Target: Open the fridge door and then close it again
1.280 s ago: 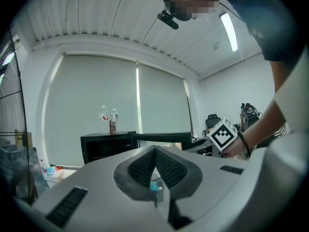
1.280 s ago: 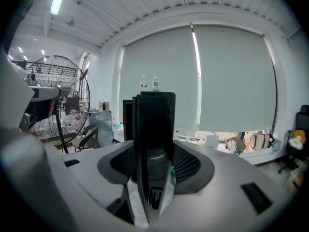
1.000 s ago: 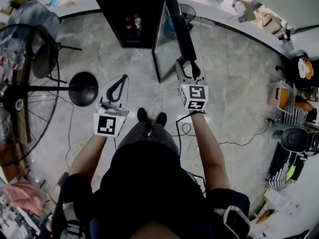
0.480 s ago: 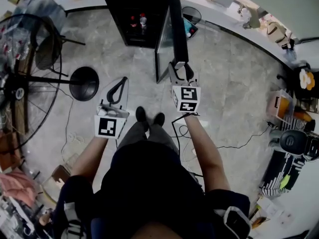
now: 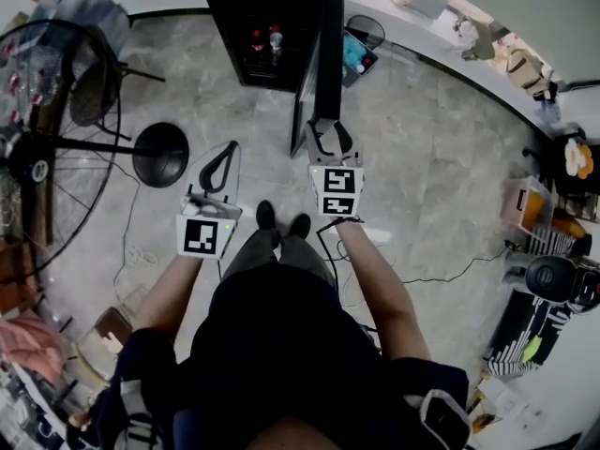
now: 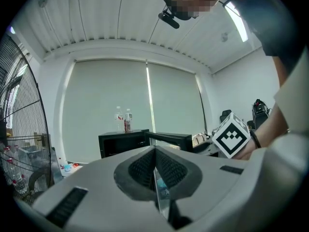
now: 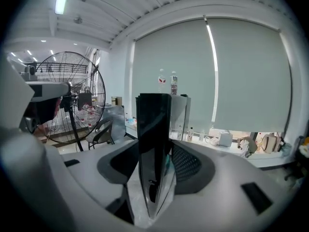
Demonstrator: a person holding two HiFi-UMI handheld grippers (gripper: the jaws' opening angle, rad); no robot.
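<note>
My right gripper (image 5: 331, 131) was clamped on the free edge of the black fridge door (image 7: 153, 144), which stood swung out from the fridge (image 5: 253, 26) just ahead of my feet. My left gripper (image 5: 228, 150) hung closed and empty alongside. To swing it cleanly, I judged, I should grip firmly and follow the door's arc round its hinge — never dragging straight.

The fridge (image 5: 267, 17) stands ahead of the person (image 5: 281, 345) with two bottles (image 5: 265, 40) on top, and its door (image 5: 326, 54) juts toward the person, its edge between the jaws of the right gripper (image 5: 330, 131). A fan (image 5: 37, 148) stands left of the fridge, a counter (image 5: 427, 28) behind and right.
</note>
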